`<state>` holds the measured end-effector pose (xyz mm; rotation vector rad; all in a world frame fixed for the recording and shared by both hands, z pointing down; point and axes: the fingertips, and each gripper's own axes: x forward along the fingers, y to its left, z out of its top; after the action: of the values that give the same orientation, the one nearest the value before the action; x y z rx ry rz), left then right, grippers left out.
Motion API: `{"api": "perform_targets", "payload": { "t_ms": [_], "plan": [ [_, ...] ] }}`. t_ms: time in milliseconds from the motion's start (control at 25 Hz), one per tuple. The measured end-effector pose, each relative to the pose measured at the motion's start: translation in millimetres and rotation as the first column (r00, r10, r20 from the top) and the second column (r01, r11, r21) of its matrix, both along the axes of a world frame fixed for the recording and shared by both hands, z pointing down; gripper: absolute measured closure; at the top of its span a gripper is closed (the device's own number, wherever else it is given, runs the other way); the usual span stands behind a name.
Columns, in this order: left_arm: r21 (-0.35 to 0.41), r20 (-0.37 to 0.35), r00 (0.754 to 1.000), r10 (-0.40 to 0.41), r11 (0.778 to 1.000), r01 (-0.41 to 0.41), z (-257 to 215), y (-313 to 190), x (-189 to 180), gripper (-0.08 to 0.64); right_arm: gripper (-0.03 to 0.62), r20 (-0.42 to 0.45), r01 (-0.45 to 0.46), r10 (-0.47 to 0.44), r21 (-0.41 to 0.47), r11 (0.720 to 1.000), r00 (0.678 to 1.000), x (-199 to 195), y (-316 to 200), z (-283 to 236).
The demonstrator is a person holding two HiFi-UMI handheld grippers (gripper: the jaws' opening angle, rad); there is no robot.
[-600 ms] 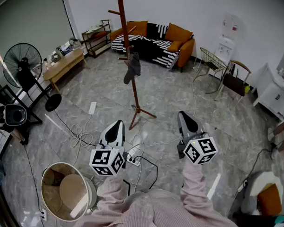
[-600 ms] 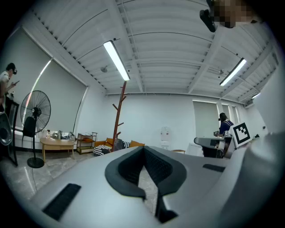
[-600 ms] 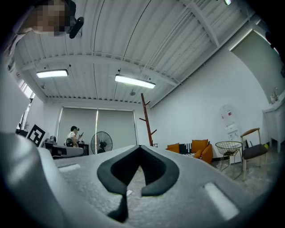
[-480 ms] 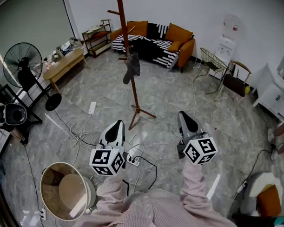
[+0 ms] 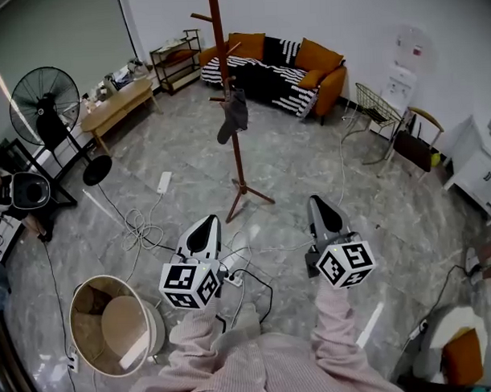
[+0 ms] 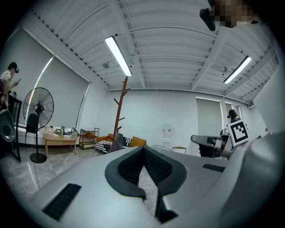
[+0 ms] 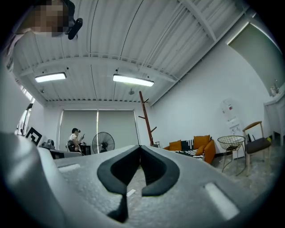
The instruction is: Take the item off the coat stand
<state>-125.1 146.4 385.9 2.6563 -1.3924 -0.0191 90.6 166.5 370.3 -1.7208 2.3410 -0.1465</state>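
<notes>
A tall brown coat stand [image 5: 232, 111] rises from the stone floor in the middle of the room. A grey sock-like item [image 5: 233, 119] hangs from one of its pegs, about halfway up. In the head view both grippers are held low in front of me, well short of the stand's feet. My left gripper [image 5: 206, 226] has its jaws shut with nothing between them. My right gripper [image 5: 319, 205] is shut and empty as well. The left gripper view shows the stand [image 6: 120, 113] and the grey item [image 6: 117, 141] far ahead. The right gripper view shows the stand [image 7: 145, 118] at a distance.
Cables and a power strip [image 5: 230, 274] lie on the floor between me and the stand. A round bin [image 5: 113, 326] is at my left, a standing fan [image 5: 45, 102] farther left. A sofa [image 5: 281, 65], a wooden table [image 5: 118, 107] and a wire chair [image 5: 375, 106] line the back.
The view has shifted slightly forward and right, and the stand sits a little lower in the frame. Both grippers keep their pose, still shut.
</notes>
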Motion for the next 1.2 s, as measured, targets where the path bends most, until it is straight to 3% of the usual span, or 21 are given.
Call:
{"api": "perform_targets", "payload": {
  "t_ms": [400,1200],
  "plan": [
    [-0.015,-0.016,1.000,0.008,1.000,-0.008,8,-53,14,0.558,0.558,-0.004,0.035,-0.035,-0.034,0.999,0.999,2,-54,11],
    [-0.031,-0.033,0.999,0.003,1.000,-0.004,12,-239,11,0.558,0.451,0.046,0.091,-0.088,-0.074,0.993,0.995,-13,-247,25]
  ]
}}
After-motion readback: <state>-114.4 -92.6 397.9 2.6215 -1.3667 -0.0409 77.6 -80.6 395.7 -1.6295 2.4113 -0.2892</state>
